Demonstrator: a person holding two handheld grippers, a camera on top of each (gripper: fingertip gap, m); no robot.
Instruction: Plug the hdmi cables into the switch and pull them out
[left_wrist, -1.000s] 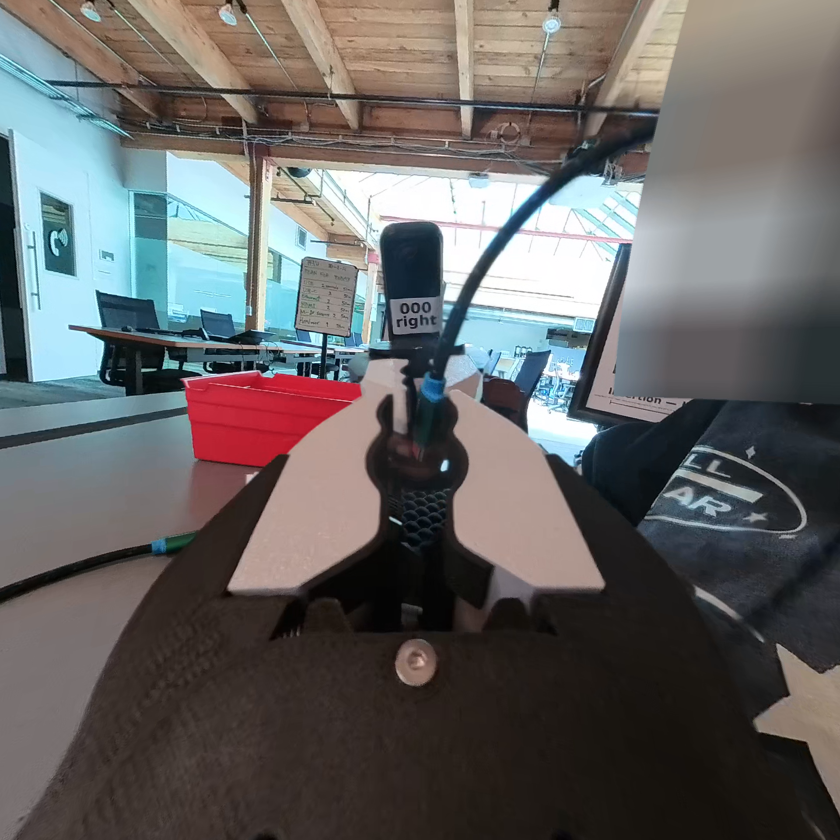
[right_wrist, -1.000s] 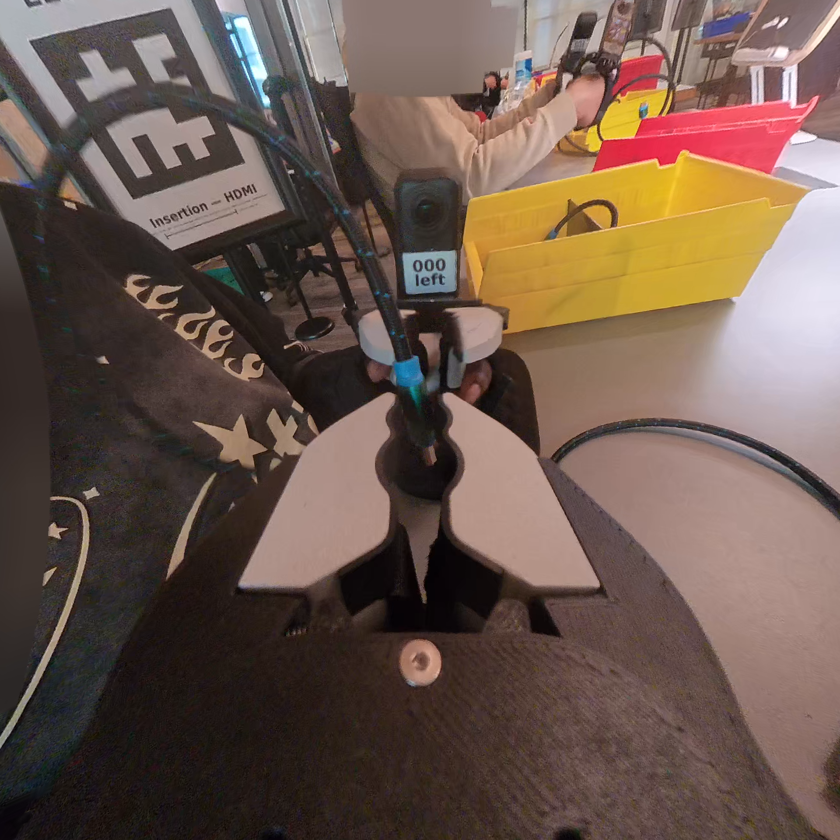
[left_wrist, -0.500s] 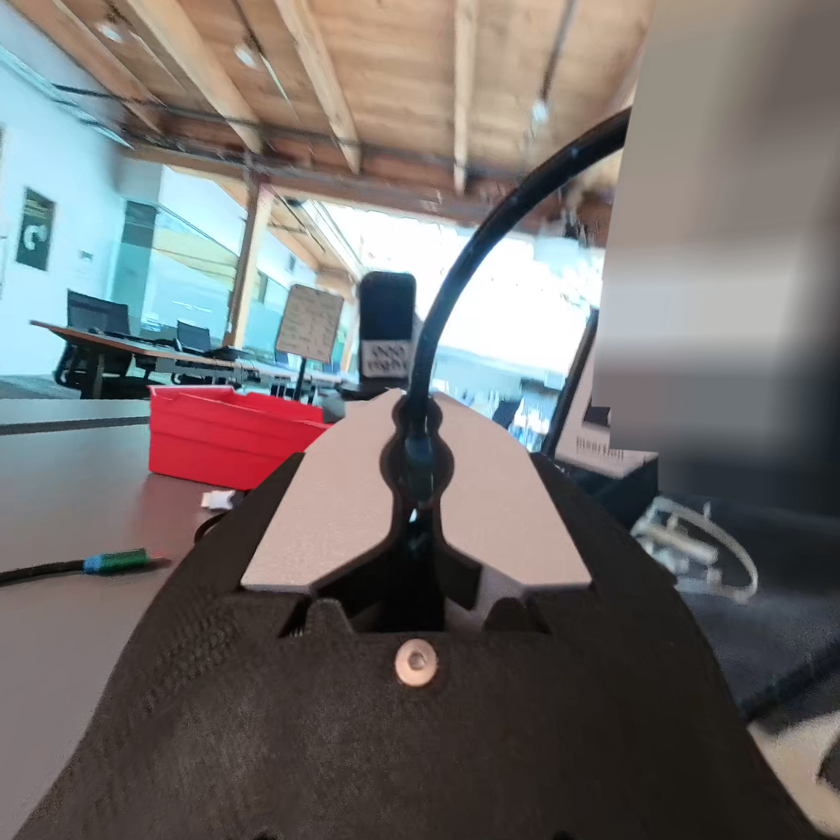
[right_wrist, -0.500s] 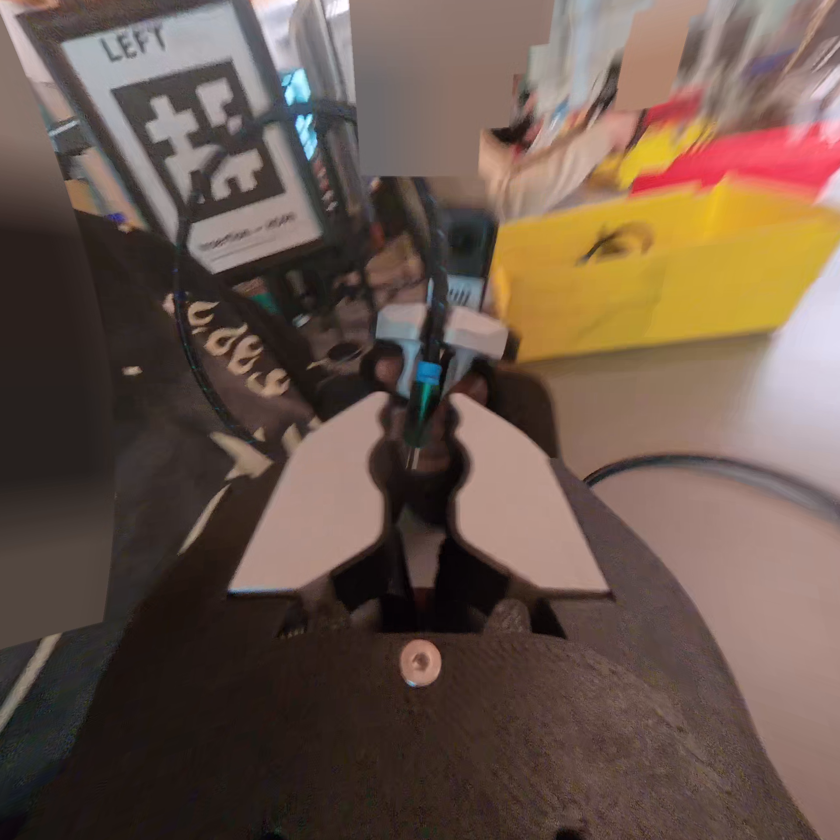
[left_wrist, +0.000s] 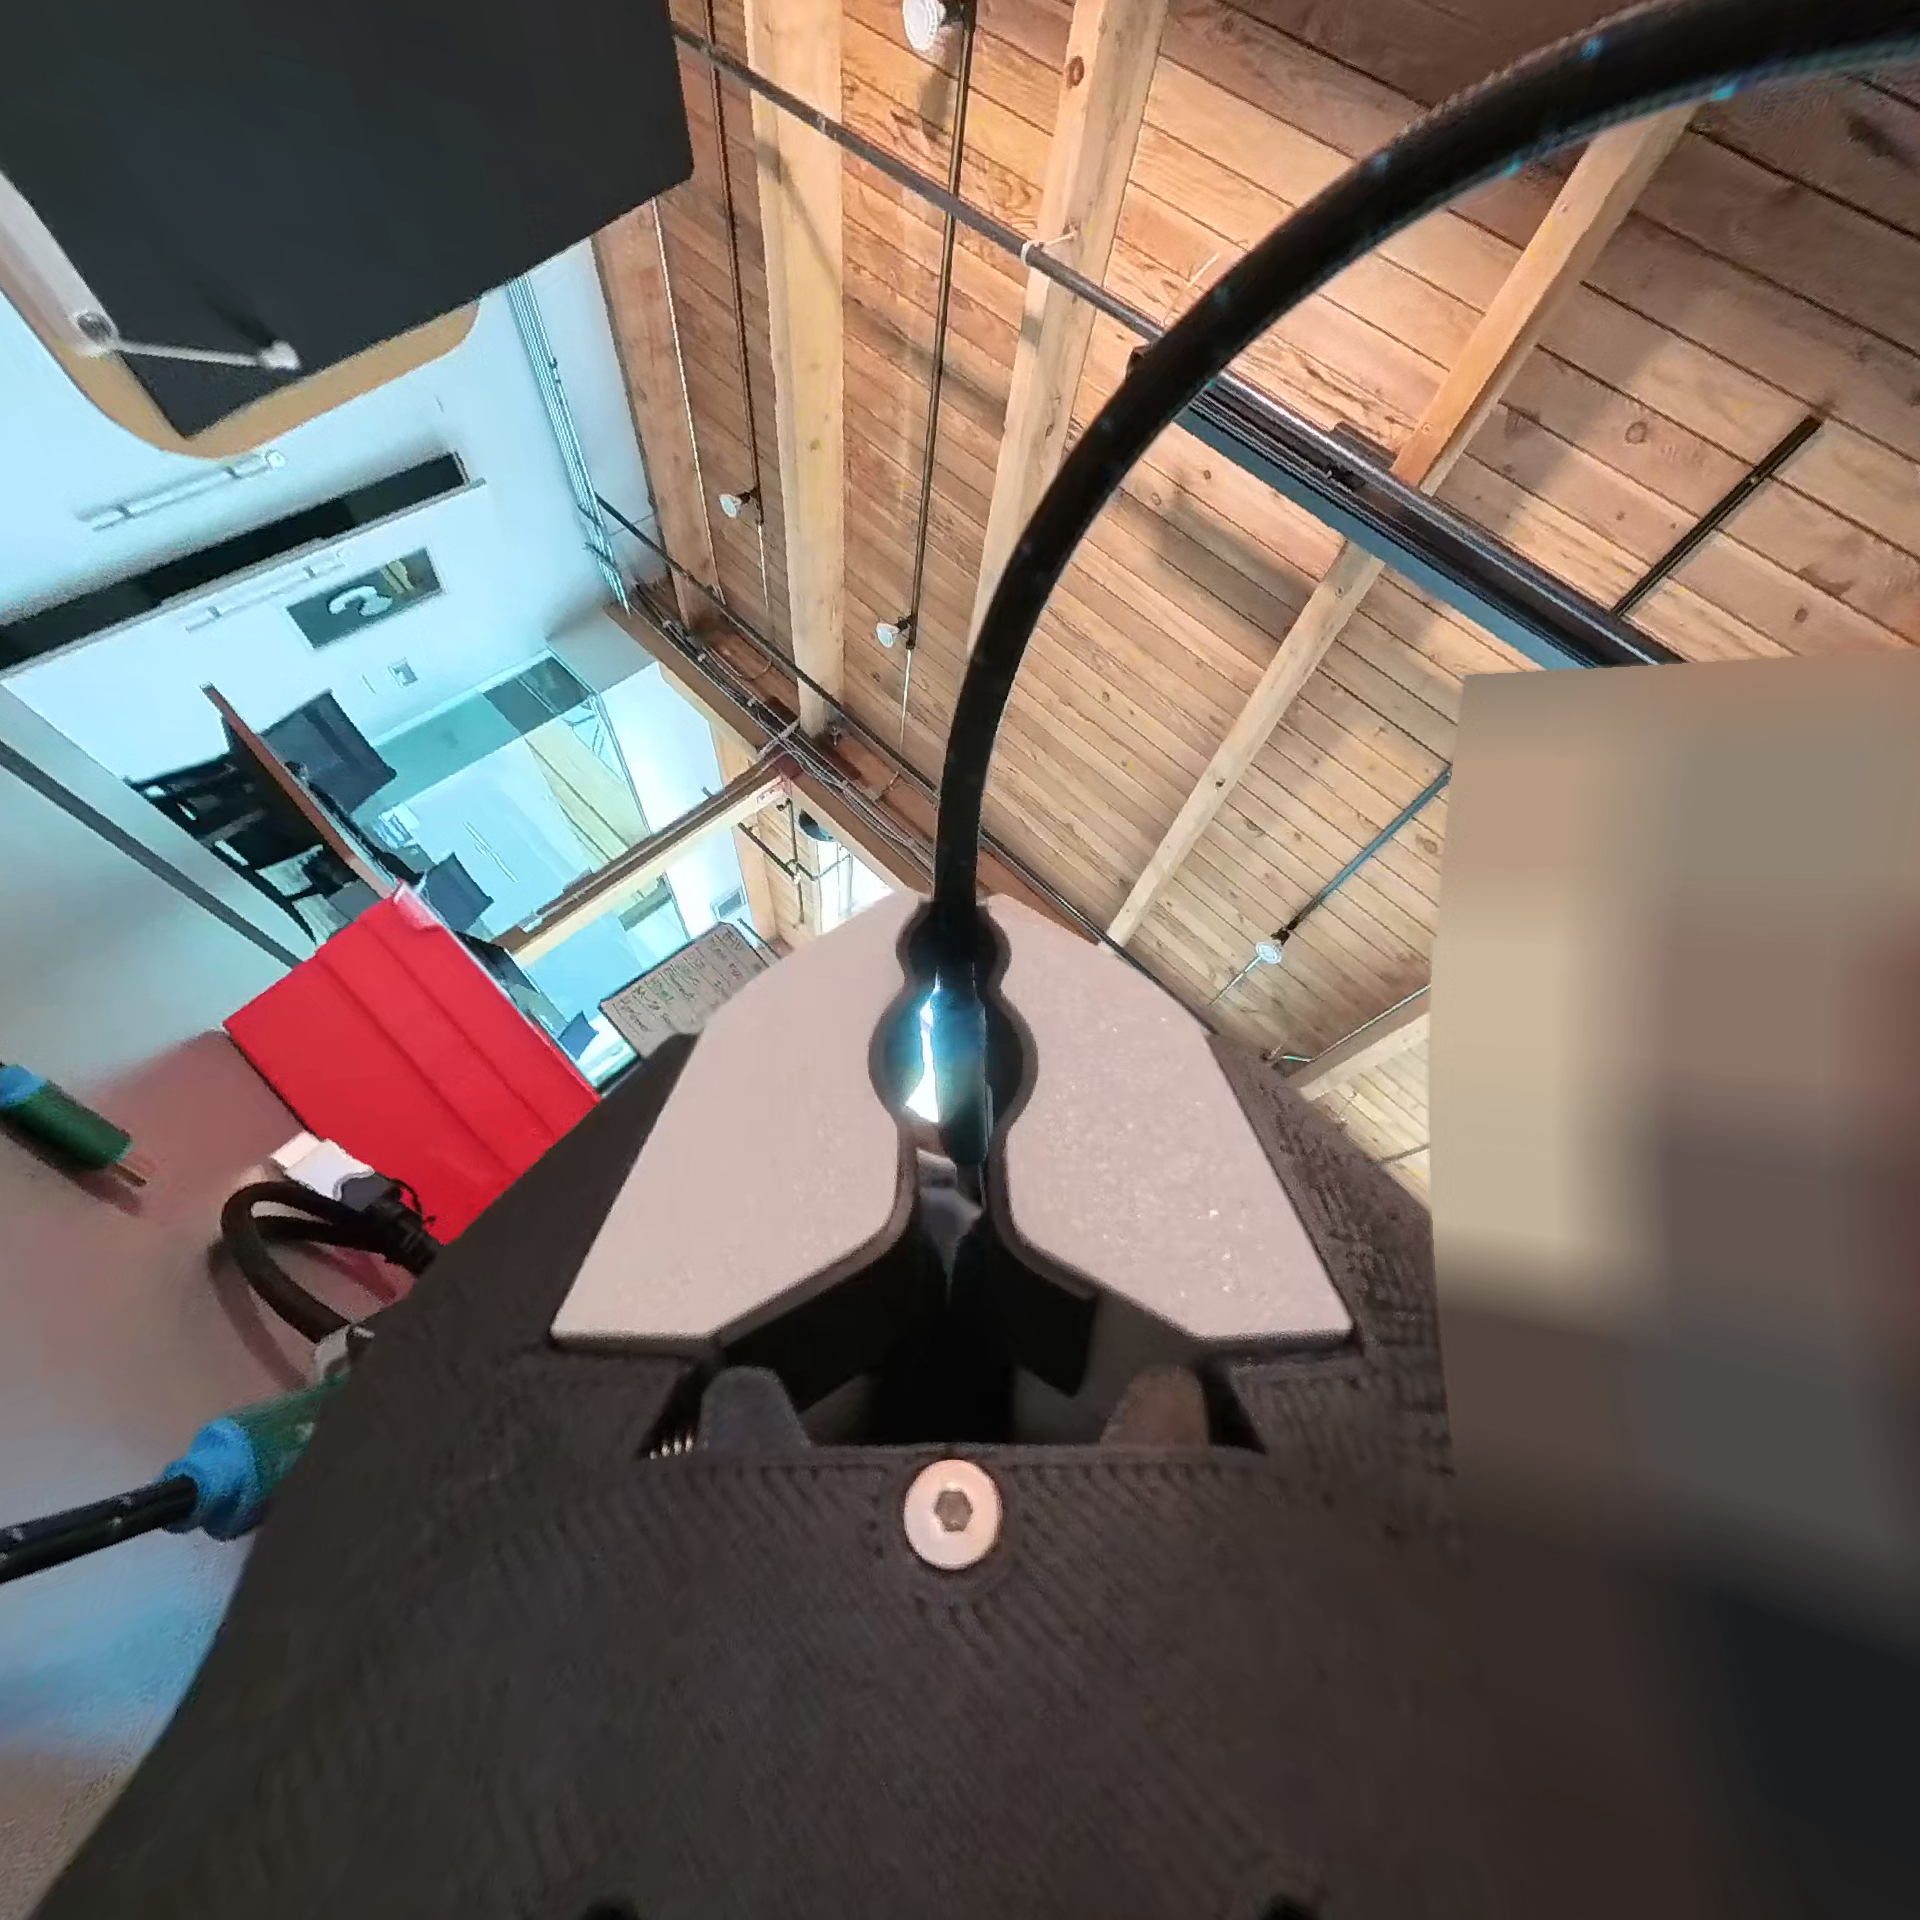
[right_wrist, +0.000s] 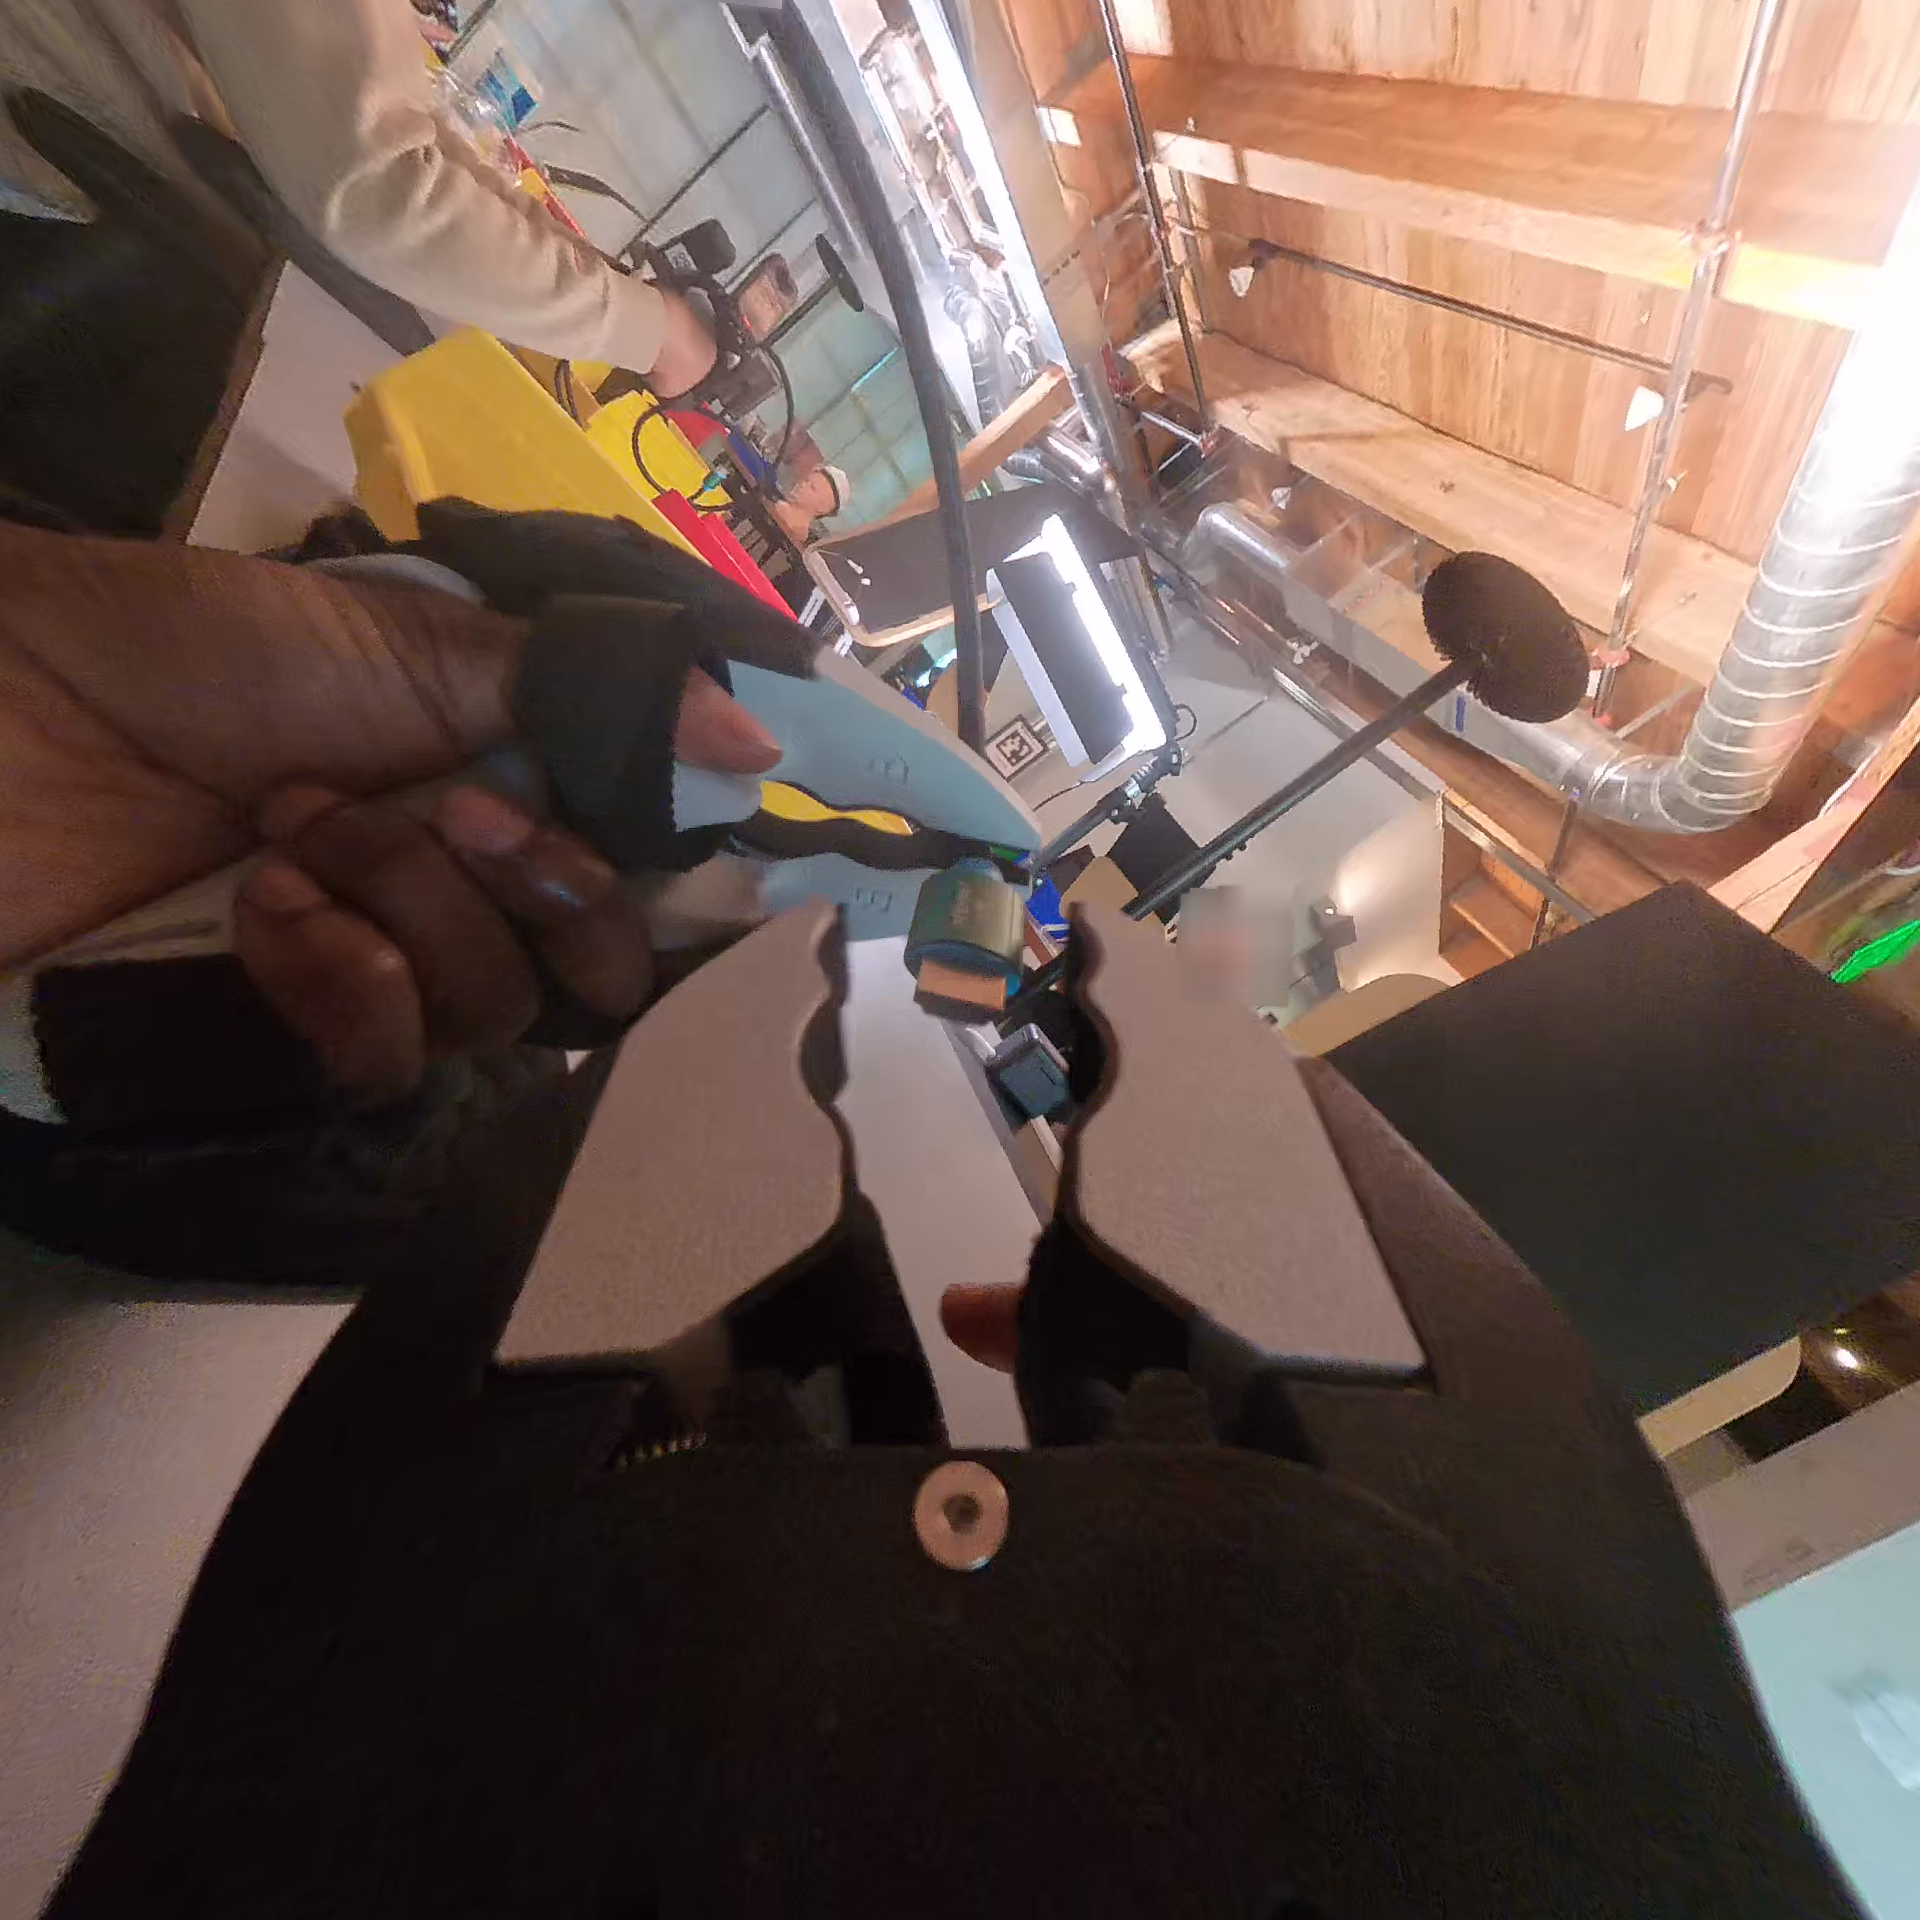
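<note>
My left gripper (left_wrist: 951, 920) is shut on a black HDMI cable (left_wrist: 997, 665) that arcs up and to the right. In the right wrist view a hand (right_wrist: 312, 779) holds that left gripper (right_wrist: 1023, 847). It is clamped at the blue collar of the cable's green plug (right_wrist: 961, 920), and the gold tip points down. My right gripper (right_wrist: 951, 935) is open and empty, with its fingers on either side of the plug and just below it. Two more green plugs (left_wrist: 62, 1117) (left_wrist: 255, 1455) lie on the table at the left. I see no switch that I can identify.
A red bin (left_wrist: 405, 1060) and a coiled black cable (left_wrist: 301, 1236) sit at the left. A yellow bin (right_wrist: 488, 447), a person in a beige sleeve (right_wrist: 416, 187), a light panel (right_wrist: 1081, 644), a boom microphone (right_wrist: 1501, 649) and a black panel (right_wrist: 1621, 1122) lie ahead.
My right gripper has opened and let go of the green plug. Both views have tilted up toward the ceiling. My left gripper still holds the cable.
</note>
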